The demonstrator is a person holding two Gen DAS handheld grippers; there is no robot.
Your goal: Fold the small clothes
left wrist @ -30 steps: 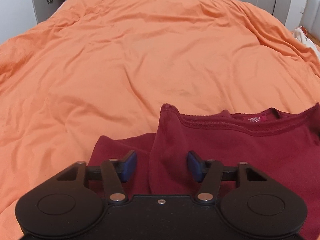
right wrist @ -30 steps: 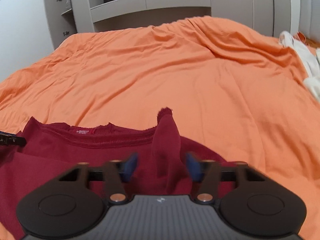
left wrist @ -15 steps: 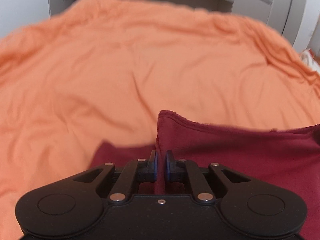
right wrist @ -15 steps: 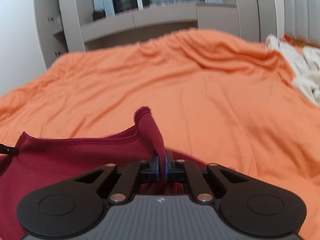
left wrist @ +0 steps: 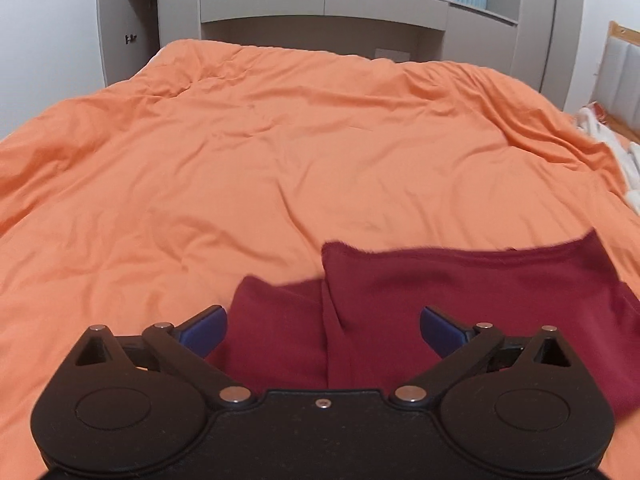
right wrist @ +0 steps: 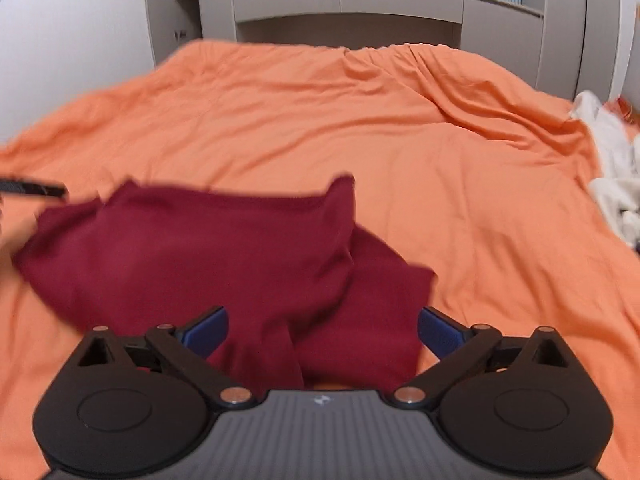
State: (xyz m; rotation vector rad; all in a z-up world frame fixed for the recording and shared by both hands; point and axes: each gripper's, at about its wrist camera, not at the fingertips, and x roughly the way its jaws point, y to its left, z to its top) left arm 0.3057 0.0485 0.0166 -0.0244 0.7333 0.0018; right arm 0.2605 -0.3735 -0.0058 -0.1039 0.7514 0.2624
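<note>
A dark red sweatshirt (left wrist: 460,280) lies bunched and folded over on the orange duvet (left wrist: 280,160). In the left wrist view its left edge and a sleeve lie below my left gripper (left wrist: 323,330), whose jaws are opening wide. The blue pads (left wrist: 204,330) stand clear of the cloth. In the right wrist view the sweatshirt (right wrist: 220,248) is blurred, with a raised corner at its top right. My right gripper (right wrist: 322,330) hangs over its right side, jaws opening too, pads touching nothing. One black finger (right wrist: 36,189) of the other gripper shows at the left edge.
The orange duvet (right wrist: 440,140) covers the whole bed, creased. A heap of white clothes (right wrist: 616,184) lies at the bed's right edge. A grey shelf and cupboard unit (left wrist: 320,4) stands beyond the far end. A padded headboard (left wrist: 624,76) is at the right.
Both grippers first shut on raised folds of the sweatshirt, then opened wide and let go. Both drew up and back, and the cloth dropped into a heap.
</note>
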